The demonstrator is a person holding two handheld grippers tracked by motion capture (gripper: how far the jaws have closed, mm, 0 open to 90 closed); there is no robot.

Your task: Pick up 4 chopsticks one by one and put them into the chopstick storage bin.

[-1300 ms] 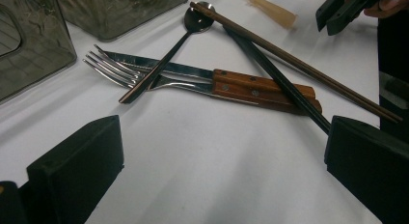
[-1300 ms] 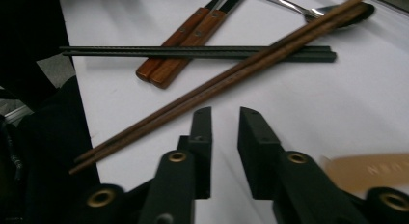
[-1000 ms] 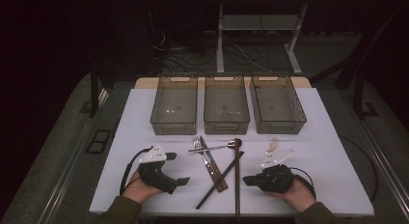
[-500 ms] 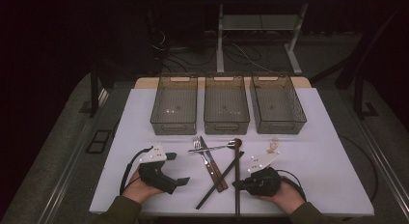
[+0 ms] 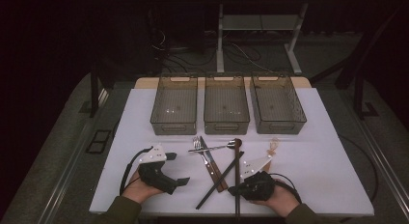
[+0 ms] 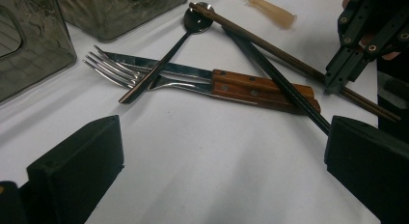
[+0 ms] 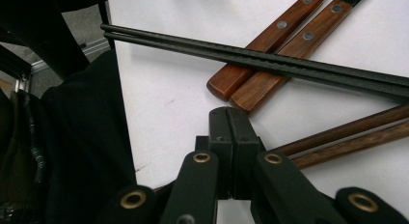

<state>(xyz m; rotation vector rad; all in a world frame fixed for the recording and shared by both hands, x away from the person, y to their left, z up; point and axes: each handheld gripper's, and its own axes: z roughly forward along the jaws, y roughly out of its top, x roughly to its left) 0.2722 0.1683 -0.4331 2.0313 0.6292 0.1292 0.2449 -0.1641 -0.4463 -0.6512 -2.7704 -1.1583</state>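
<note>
Cutlery lies crossed at the table's front centre: a fork and a knife with wooden handles, a spoon, black chopsticks and brown chopsticks. My left gripper rests left of the pile, and its jaws stand wide open over bare table. My right gripper points left at the near end of the brown chopsticks. Its pads are pressed together with nothing between them. The brown chopsticks run off behind its right jaw.
Three empty grey bins stand in a row at the back. A small pale beige object lies right of the spoon. The table's front edge runs just under both hands.
My right gripper has slid left from the open table to the near end of the brown chopsticks. The left gripper and the cutlery have stayed put.
</note>
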